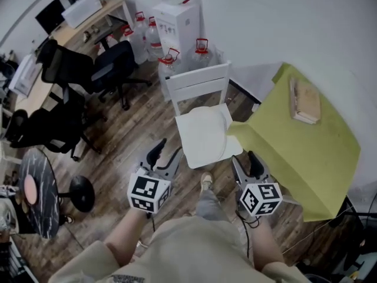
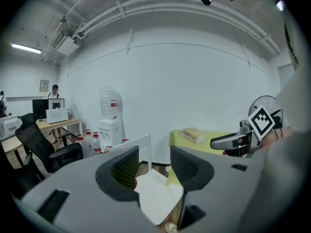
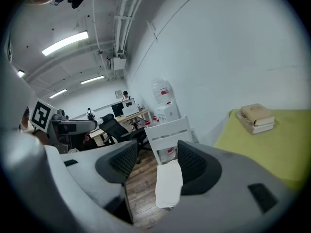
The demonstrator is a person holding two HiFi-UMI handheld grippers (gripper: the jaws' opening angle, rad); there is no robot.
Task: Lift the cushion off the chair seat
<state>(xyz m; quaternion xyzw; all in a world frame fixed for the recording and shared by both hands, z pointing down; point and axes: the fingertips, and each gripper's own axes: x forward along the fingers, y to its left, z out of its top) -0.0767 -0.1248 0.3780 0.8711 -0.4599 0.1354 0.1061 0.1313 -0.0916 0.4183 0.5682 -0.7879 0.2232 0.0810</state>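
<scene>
A flat white cushion (image 1: pixel 205 135) lies on the seat of a white wooden chair (image 1: pixel 198 82); one corner of it hangs over the seat's front. My left gripper (image 1: pixel 165 157) hovers just off the cushion's near left corner, open and empty. At the near right corner hangs my right gripper (image 1: pixel 248 165), also open and holding nothing. In the left gripper view the cushion (image 2: pixel 158 198) shows beyond the spread jaws of the left gripper (image 2: pixel 154 166). The right gripper view shows the cushion (image 3: pixel 169 186) ahead of the right gripper (image 3: pixel 155 161), apart from it.
A table under a yellow-green cloth (image 1: pixel 306 152) stands right against the chair, with a stack of books (image 1: pixel 304 101) on it. Water bottles (image 1: pixel 200 55) and a dispenser (image 1: pixel 177 19) stand behind the chair. Black office chairs (image 1: pixel 76 75) and a stool (image 1: pixel 82 193) stand at left.
</scene>
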